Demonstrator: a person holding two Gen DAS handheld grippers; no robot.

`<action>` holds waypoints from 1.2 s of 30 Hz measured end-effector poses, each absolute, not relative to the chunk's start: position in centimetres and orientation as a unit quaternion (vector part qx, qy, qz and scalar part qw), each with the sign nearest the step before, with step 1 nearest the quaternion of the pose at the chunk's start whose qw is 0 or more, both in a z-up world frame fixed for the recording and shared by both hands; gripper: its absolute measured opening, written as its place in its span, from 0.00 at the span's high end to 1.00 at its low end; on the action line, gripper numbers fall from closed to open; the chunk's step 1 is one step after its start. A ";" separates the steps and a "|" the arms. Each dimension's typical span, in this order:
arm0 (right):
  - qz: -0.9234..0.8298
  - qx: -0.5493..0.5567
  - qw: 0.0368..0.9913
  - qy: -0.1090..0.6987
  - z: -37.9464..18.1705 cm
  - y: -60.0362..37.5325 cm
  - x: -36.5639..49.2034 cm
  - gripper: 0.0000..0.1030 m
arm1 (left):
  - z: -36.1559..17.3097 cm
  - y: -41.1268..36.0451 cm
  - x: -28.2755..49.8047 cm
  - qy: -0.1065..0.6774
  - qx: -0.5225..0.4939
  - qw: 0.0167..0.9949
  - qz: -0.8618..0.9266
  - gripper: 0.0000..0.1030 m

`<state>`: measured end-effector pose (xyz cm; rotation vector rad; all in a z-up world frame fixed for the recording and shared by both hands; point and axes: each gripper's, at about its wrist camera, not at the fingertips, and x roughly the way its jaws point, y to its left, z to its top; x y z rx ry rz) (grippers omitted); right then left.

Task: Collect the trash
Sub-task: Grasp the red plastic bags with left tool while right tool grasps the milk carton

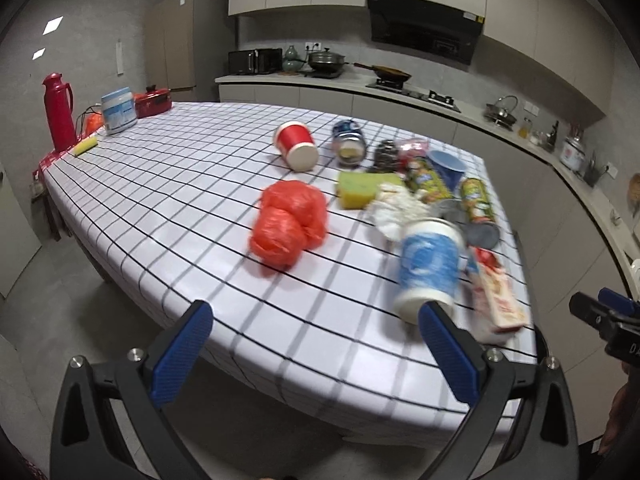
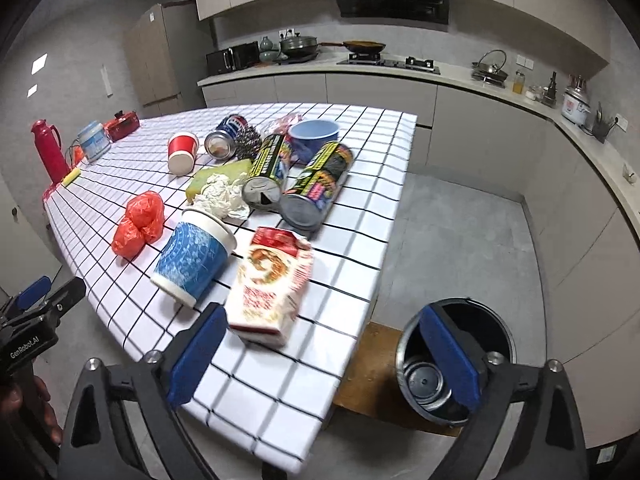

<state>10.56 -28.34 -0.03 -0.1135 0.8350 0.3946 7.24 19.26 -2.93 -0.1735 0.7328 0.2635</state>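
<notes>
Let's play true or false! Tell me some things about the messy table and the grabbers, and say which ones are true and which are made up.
1. The blue paper cup is lying on its side. True.
2. The right gripper is squeezing the white carton. False: its jaws stand open with nothing between them, and the carton lies on the checked table just ahead.
3. A dark bin stands on the floor beside the table. True.
4. The orange plastic bag is already in the bin. False: it still lies on the table.
5. The left gripper is holding a can. False: it is open and empty.
</notes>
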 end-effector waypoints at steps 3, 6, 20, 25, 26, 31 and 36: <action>0.190 -0.054 0.887 0.418 -1.3 -26.1 11.8 0.20 | -4.0 21.0 8.9 0.366 -0.088 0.919 0.115 0.00; 0.188 -0.050 0.881 0.431 -2.6 -24.0 12.9 0.27 | -4.8 22.6 10.6 0.368 -0.105 0.918 0.101 0.00; 0.135 -0.040 0.870 0.473 -6.9 -20.5 16.4 0.37 | -8.5 25.8 19.0 0.406 -0.088 0.907 0.065 0.04; 0.129 -0.040 0.869 0.475 -7.3 -20.4 17.1 0.38 | -9.2 25.3 20.3 0.423 -0.064 0.902 0.057 0.16; 0.129 -0.040 0.870 0.474 -7.3 -20.4 17.1 0.38 | -9.4 25.2 20.5 0.426 -0.061 0.901 0.052 0.25; 0.131 -0.039 0.871 0.472 -7.3 -20.4 17.0 0.41 | -9.1 25.2 20.5 0.423 -0.057 0.904 0.034 0.55; 0.139 -0.036 0.875 0.463 -6.7 -20.7 16.7 0.43 | -7.8 25.2 19.5 0.411 -0.060 0.909 0.032 0.57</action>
